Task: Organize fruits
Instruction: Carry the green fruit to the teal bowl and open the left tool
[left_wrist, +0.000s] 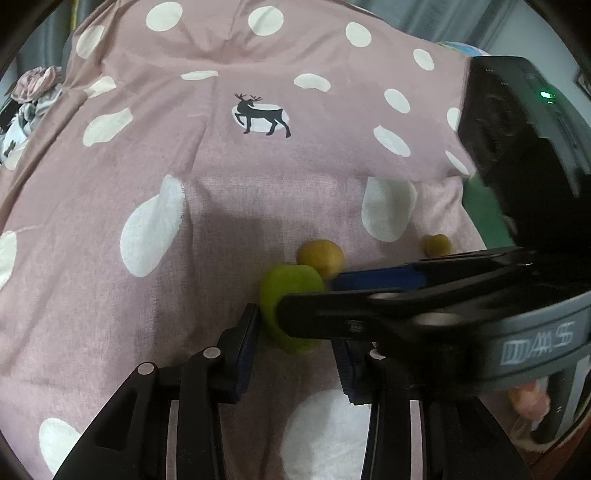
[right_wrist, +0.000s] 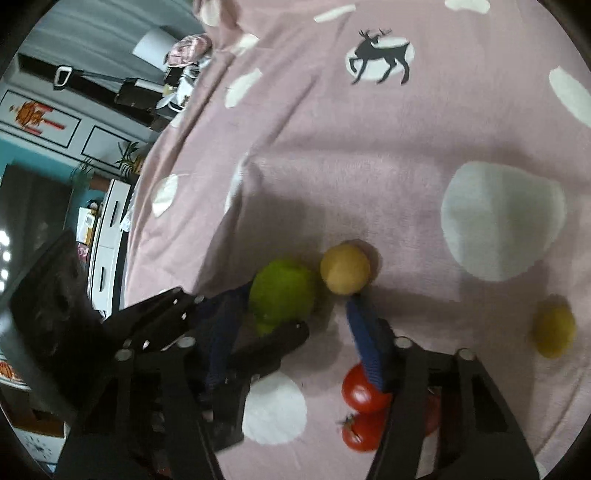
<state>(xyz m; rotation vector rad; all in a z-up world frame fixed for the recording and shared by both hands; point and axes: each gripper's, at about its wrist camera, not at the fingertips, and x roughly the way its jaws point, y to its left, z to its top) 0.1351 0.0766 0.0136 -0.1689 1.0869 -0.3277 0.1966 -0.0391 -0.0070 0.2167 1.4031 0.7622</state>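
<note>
Green fruit (left_wrist: 284, 295) lies on bedsheet (left_wrist: 221, 206), touching yellow fruit (right_wrist: 345, 269). L gripper (left_wrist: 295, 350) jaws partly open around it, grip uncertain; R gripper (right_wrist: 321, 325) partly open, empty. Tomatoes (right_wrist: 364, 391) nearer R camera. Sorting incomplete.

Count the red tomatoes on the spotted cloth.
2 clearly: one tomato beside the right tongs' blue pad, another tomato just below it. A red patch behind the finger may be a third, partly hidden.

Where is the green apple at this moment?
In both wrist views the green apple lies low and centre on the pink spotted cloth, beside the larger yellow fruit.
</note>
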